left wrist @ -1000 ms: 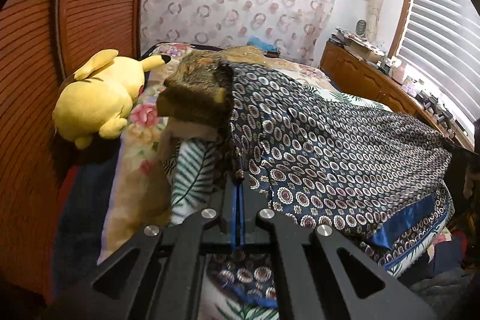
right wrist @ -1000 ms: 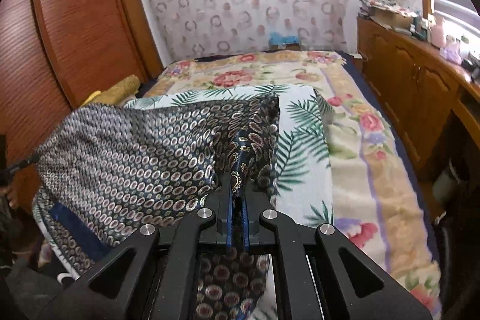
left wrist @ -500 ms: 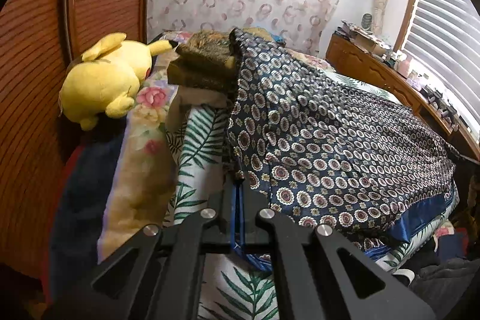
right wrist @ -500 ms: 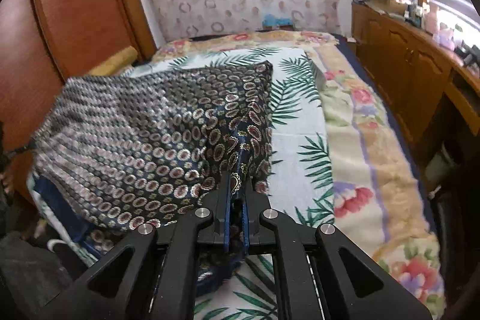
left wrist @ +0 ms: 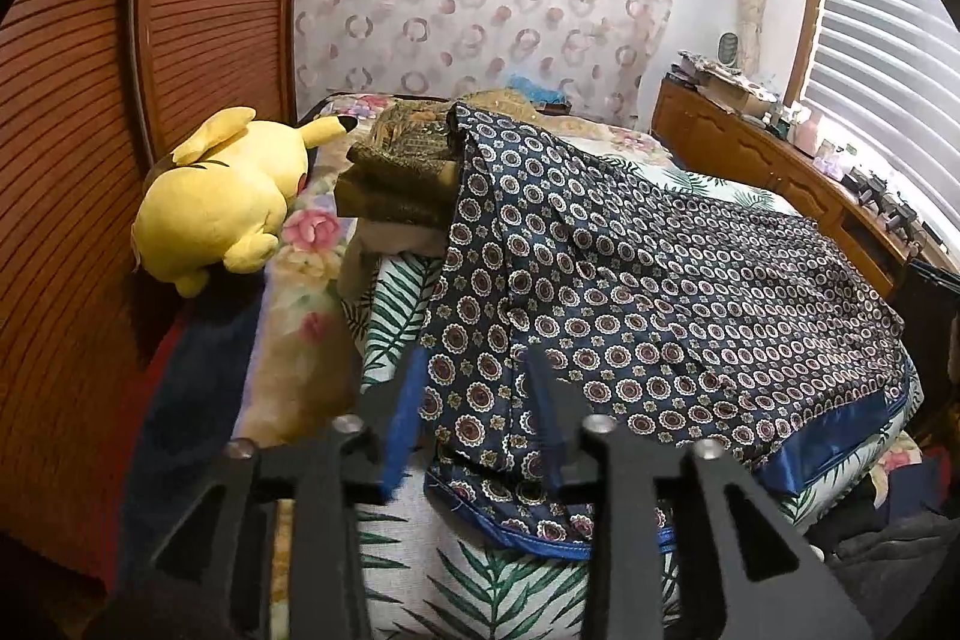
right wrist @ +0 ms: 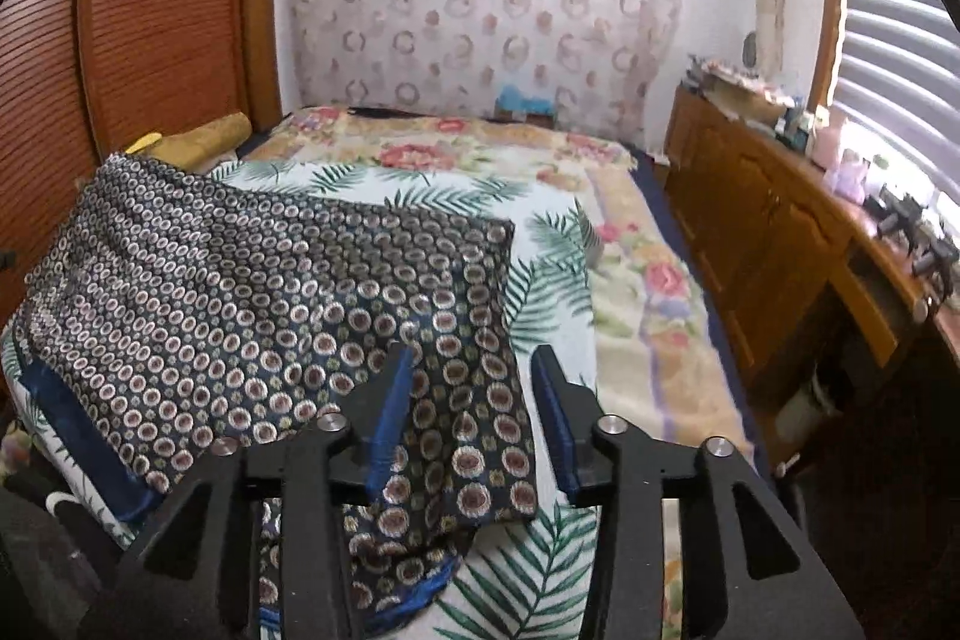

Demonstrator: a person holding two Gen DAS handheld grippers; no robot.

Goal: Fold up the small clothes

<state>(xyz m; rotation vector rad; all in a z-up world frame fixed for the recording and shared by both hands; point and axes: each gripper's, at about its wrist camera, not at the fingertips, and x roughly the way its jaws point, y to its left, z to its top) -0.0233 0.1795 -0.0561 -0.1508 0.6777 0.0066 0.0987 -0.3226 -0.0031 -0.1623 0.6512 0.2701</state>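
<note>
Both my jaws, pinching a moment ago, now stand spread, dropping the patterned garment (left wrist: 630,292) on the bed (right wrist: 630,280); first fold laid, next needs regripping an edge.

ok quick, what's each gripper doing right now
left gripper: open, fingers apart over the patterned garment, holding nothing
right gripper: open, over the same garment, holding nothing

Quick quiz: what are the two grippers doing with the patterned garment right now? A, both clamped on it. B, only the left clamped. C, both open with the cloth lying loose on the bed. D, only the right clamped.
C: the left gripper and right gripper both show spread fingers, and the garment lies draped on the bed between them, unclamped.
</note>
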